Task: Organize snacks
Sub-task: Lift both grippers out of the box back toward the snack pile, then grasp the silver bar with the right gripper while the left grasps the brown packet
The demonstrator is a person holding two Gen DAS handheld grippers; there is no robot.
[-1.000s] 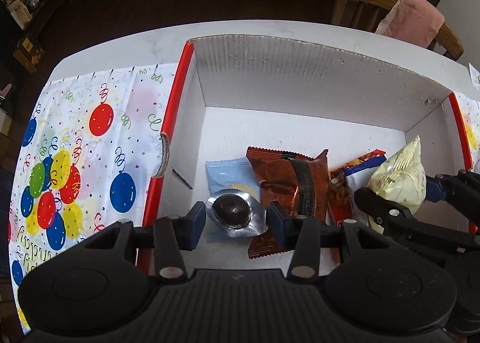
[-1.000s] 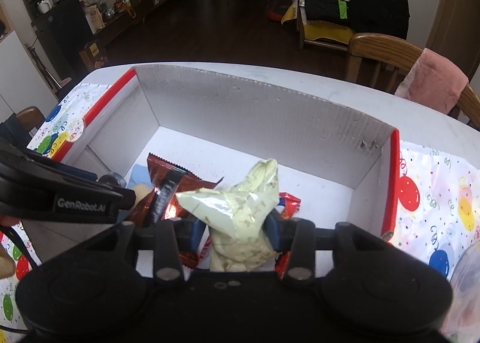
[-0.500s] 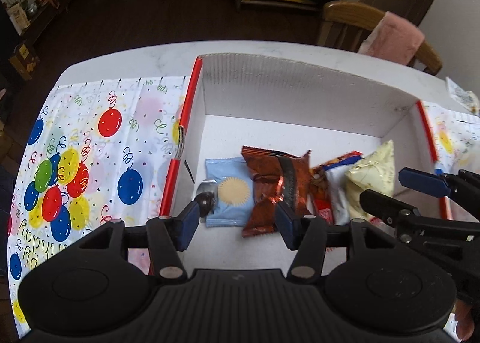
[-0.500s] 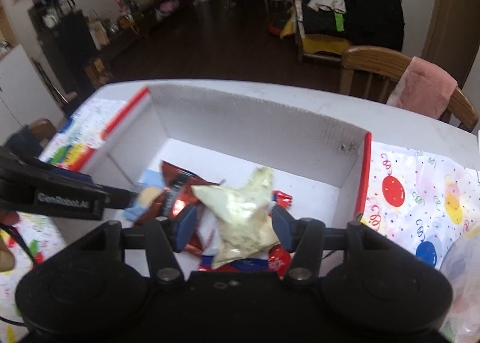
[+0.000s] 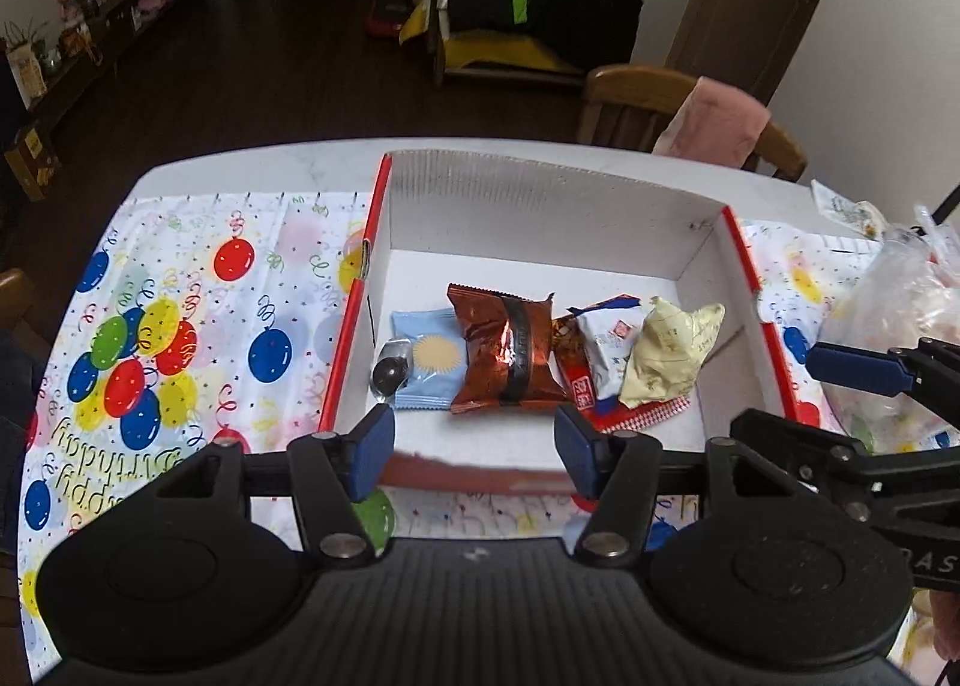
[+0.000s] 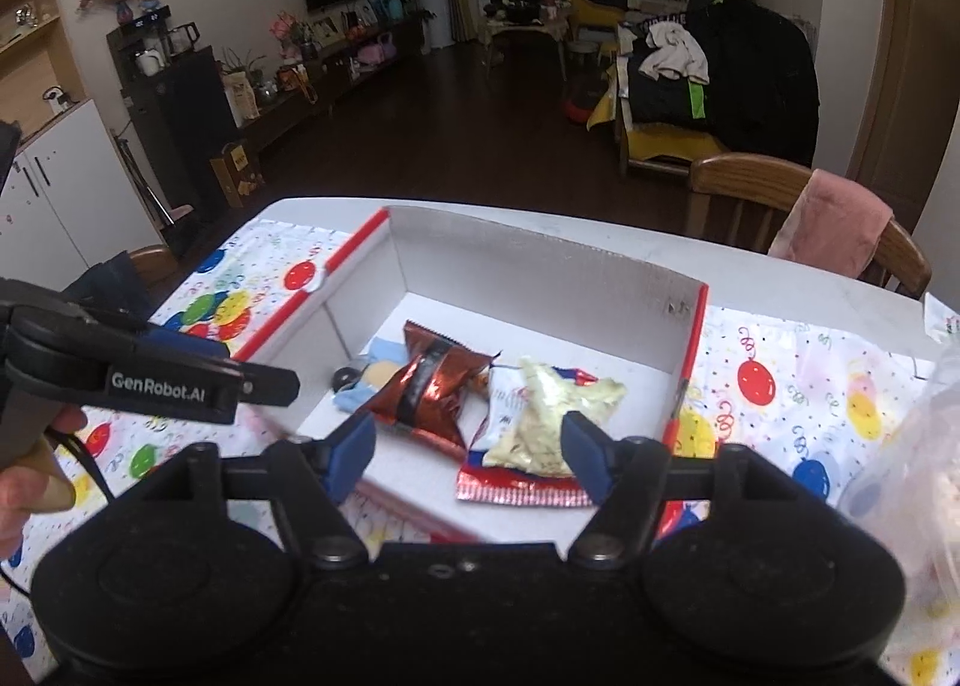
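Balloon-printed birthday cloth covers the white table, and on it sits a white cardboard box with red edges.

Inside the box, going left to right in the left wrist view: a small dark round chocolate in silver foil lies against a pale blue packet with a yellow sun disc; a coppery-brown foil packet with a dark band overlaps that packet's right edge; next come a red-and-white wrapper with a blue stripe and a crumpled cream-yellow foil packet lying on it, near the right wall.

The left tool hangs over the near rim, its jaws apart with nothing between them; they have just been opening. This view alone shows the right tool's blue-tipped finger out past the box's right wall, over a clear plastic bag.

The right wrist view shows the right tool released, its jaws having just been opening, the cream-yellow packet lying free on the box floor beyond them. Only here do the left tool's black arm marked "GenRobot.AI" and the hand gripping its handle appear. A wooden chair with a pink cloth stands behind the table.
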